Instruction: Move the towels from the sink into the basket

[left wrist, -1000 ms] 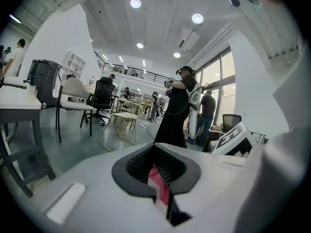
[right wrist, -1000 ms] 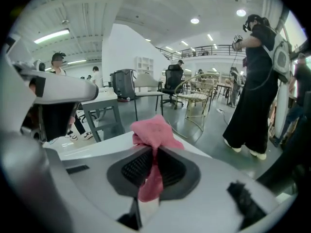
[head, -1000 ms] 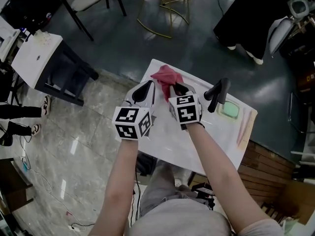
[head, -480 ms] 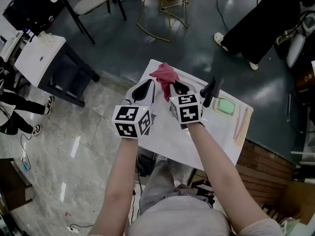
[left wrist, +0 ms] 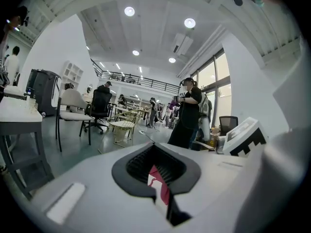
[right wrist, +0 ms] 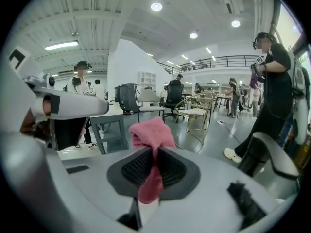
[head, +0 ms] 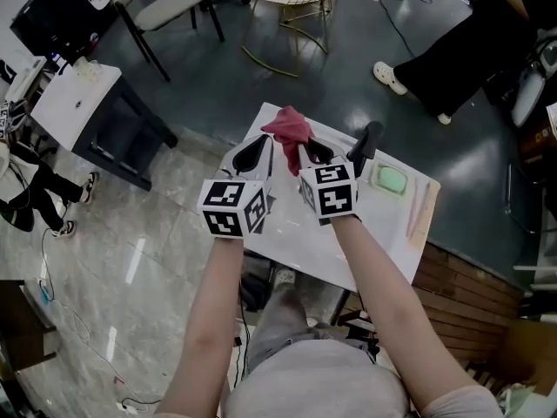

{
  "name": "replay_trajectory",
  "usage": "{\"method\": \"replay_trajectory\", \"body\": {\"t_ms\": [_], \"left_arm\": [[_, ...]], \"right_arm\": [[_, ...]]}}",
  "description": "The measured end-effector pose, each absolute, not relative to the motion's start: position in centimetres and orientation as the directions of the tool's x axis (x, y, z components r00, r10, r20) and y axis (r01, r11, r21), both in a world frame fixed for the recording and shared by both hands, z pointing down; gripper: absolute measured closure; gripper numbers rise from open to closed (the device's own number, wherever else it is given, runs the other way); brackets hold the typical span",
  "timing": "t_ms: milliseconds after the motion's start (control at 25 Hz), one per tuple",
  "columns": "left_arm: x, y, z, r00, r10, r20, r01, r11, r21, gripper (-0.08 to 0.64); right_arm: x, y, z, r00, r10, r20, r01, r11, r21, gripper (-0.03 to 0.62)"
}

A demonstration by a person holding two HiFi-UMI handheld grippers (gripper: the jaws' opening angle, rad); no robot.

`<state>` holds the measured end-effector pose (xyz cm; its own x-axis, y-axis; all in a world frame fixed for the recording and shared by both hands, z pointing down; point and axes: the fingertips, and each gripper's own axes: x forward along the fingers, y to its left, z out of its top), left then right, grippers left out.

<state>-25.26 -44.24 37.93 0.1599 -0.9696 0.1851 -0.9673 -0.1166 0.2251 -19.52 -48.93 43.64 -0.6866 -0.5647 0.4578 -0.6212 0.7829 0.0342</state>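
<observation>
Right claw [head: 313, 153] clamps the pink towel [head: 289, 127], which bunches beyond the pads in the right gripper view. Left claw [head: 259, 153] is narrow and pinches a red sliver, seen only in its own view. Head view alone shows the table [head: 298, 233] beneath.

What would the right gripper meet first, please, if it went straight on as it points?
Past the pink towel that the right gripper pinches, the way looks free down to the floor; depth is unclear.
</observation>
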Motion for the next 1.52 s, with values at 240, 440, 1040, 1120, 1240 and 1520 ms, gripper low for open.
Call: {"method": "replay_trajectory", "body": {"t_ms": [240, 440, 1040, 1120, 1240, 1520], "left_arm": [[-23.9, -43.1, 36.9, 0.155, -0.972, 0.177, -0.971, -0.116, 0.211, 0.555], [-22.8, -41.8, 36.2, 0.151, -0.973, 0.172, -0.973, -0.116, 0.199, 0.555], [-18.6, -37.7, 34.5, 0.155, -0.975, 0.159, -0.976, -0.127, 0.178, 0.555], [-18.1, -37.0, 34.2, 0.155, -0.976, 0.154, -0.977, -0.127, 0.174, 0.555], [-17.4, -36.0, 33.6, 0.152, -0.977, 0.148, -0.978, -0.127, 0.163, 0.555], [-16.0, -33.3, 32.3, 0.14, -0.982, 0.125, -0.982, -0.122, 0.144, 0.555]], "right_arm": [[-18.2, -47.5, 42.1, -0.698, -0.572, 0.43, -0.62, 0.784, 0.036, 0.54], [-17.1, -46.1, 40.8, -0.713, -0.572, 0.405, -0.619, 0.785, 0.019, 0.54], [-13.7, -41.4, 36.8, -0.751, -0.587, 0.303, -0.596, 0.8, 0.071, 0.54], [-13.2, -40.6, 36.4, -0.755, -0.587, 0.293, -0.596, 0.8, 0.069, 0.54], [-12.7, -39.5, 35.7, -0.759, -0.589, 0.278, -0.596, 0.8, 0.066, 0.54], [-11.0, -36.9, 34.1, -0.778, -0.585, 0.228, -0.592, 0.805, 0.043, 0.54]]}}
